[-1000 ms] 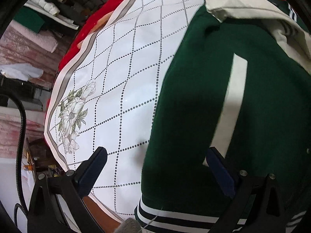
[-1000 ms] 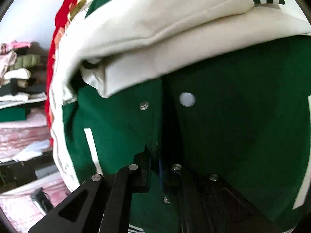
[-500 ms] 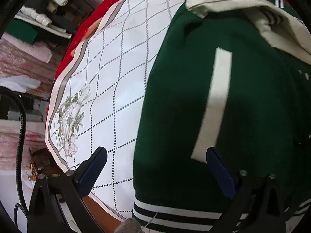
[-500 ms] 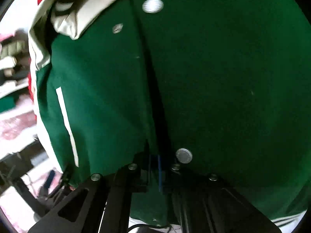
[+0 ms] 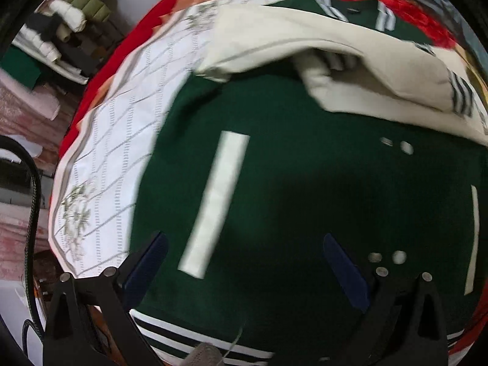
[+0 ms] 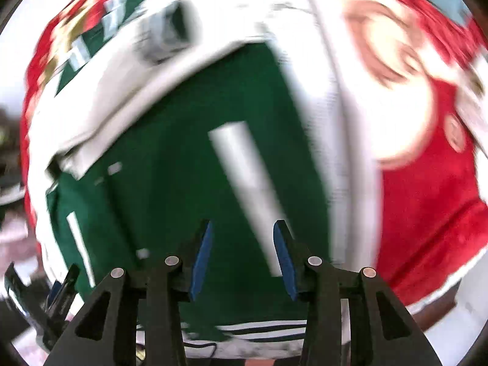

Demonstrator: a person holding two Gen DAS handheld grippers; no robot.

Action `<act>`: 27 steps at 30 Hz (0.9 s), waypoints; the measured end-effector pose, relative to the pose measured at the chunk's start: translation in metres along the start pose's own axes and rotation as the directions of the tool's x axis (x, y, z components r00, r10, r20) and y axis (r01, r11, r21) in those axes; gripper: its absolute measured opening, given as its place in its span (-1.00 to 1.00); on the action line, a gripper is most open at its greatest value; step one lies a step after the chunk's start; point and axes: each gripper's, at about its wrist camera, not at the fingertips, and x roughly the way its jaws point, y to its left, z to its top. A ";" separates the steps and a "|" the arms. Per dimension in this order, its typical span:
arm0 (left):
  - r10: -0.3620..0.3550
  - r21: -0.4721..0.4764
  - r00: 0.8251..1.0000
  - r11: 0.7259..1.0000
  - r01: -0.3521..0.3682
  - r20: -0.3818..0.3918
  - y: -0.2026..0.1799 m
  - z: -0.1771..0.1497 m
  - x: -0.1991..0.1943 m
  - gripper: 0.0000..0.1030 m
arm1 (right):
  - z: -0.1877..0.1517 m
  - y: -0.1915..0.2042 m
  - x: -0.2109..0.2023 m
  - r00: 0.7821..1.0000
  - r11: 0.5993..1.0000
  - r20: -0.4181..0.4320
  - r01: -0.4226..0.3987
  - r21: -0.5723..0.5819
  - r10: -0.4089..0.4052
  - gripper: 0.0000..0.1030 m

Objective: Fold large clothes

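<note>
A dark green varsity jacket (image 5: 305, 198) lies front up on the table, its cream sleeves (image 5: 350, 61) folded across the chest. It has snap buttons, white pocket stripes (image 5: 216, 201) and a striped hem (image 5: 189, 335). My left gripper (image 5: 244, 262) hangs open above the lower left front, with nothing between its fingers. In the blurred right wrist view the jacket (image 6: 183, 167) fills the middle. My right gripper (image 6: 242, 259) is over the lower right front by the other pocket stripe (image 6: 247, 189). Its jaws are opening and the blue pads press on nothing.
A white tablecloth (image 5: 122, 152) with a dotted diamond pattern lies under the jacket, over a red flowered blanket (image 6: 427, 213). Shelves of folded clothes (image 5: 61, 30) stand at the far left. A black cable (image 5: 33, 198) hangs by the table's left edge.
The right gripper was shut on the jacket's front edge; it has let go, its jaws have parted and it has swung right. The left gripper slid right over the jacket, still open.
</note>
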 end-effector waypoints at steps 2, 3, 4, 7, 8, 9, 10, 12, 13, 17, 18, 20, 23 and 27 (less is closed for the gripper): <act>0.001 0.021 1.000 1.000 -0.001 -0.002 -0.025 -0.007 0.000 1.00 | 0.004 -0.026 0.012 1.000 0.999 -0.011 -0.003 0.033 0.003 -0.16; 0.004 0.028 1.000 1.000 -0.004 0.000 -0.033 -0.010 -0.002 1.00 | 0.006 -0.033 0.019 1.000 0.999 -0.016 -0.010 0.033 0.010 -0.16; 0.010 0.040 1.000 0.999 -0.010 -0.003 -0.047 -0.014 -0.002 1.00 | 0.008 -0.042 0.021 1.000 0.999 -0.022 -0.016 0.034 0.017 -0.16; 0.050 0.065 0.999 0.997 -0.050 -0.007 -0.084 -0.029 -0.001 1.00 | 0.021 -0.063 0.038 0.995 0.996 -0.040 -0.089 0.028 0.090 -0.16; 0.071 0.073 0.997 0.995 -0.070 -0.009 -0.093 -0.033 0.000 1.00 | 0.026 -0.069 0.041 0.993 0.994 -0.044 -0.108 0.030 0.109 -0.16; 0.095 0.080 0.995 0.992 -0.094 -0.008 -0.103 -0.038 0.002 1.00 | 0.029 -0.069 0.043 0.989 0.990 -0.047 -0.136 0.032 0.138 -0.16; 0.118 0.089 0.993 0.989 -0.117 -0.008 -0.111 -0.043 0.006 1.00 | 0.031 -0.070 0.044 0.986 0.987 -0.048 -0.160 0.025 0.161 -0.16; 0.179 0.111 0.984 0.978 -0.177 -0.015 -0.126 -0.054 0.018 1.00 | 0.040 -0.073 0.049 0.979 0.980 -0.059 -0.198 -0.028 0.196 -0.16; 0.201 0.115 0.979 0.973 -0.198 -0.014 -0.132 -0.059 0.024 1.00 | 0.042 -0.073 0.054 0.977 0.978 -0.074 -0.206 -0.045 0.202 -0.17; 0.247 0.066 0.969 0.967 -0.247 -0.003 -0.135 -0.064 0.027 1.00 | 0.049 -0.070 0.076 0.984 0.977 -0.132 -0.142 -0.157 0.122 -0.83; 0.253 0.055 0.968 0.966 -0.252 -0.009 -0.134 -0.064 0.026 1.00 | 0.051 -0.069 0.076 0.982 0.974 -0.145 -0.143 -0.175 0.118 -0.83; 0.268 0.033 0.963 0.963 -0.267 -0.025 -0.132 -0.063 0.022 1.00 | 0.057 -0.070 0.071 0.976 0.963 -0.178 -0.161 -0.218 0.123 -0.83; 0.270 0.011 0.962 0.963 -0.269 -0.035 -0.133 -0.066 0.003 1.00 | 0.062 -0.075 0.055 0.969 0.945 -0.192 -0.202 -0.255 0.156 -0.68; 0.275 0.010 0.961 0.961 -0.275 0.010 -0.146 -0.076 -0.041 1.00 | 0.063 -0.095 0.019 0.981 0.926 -0.140 -0.176 -0.334 0.136 -0.38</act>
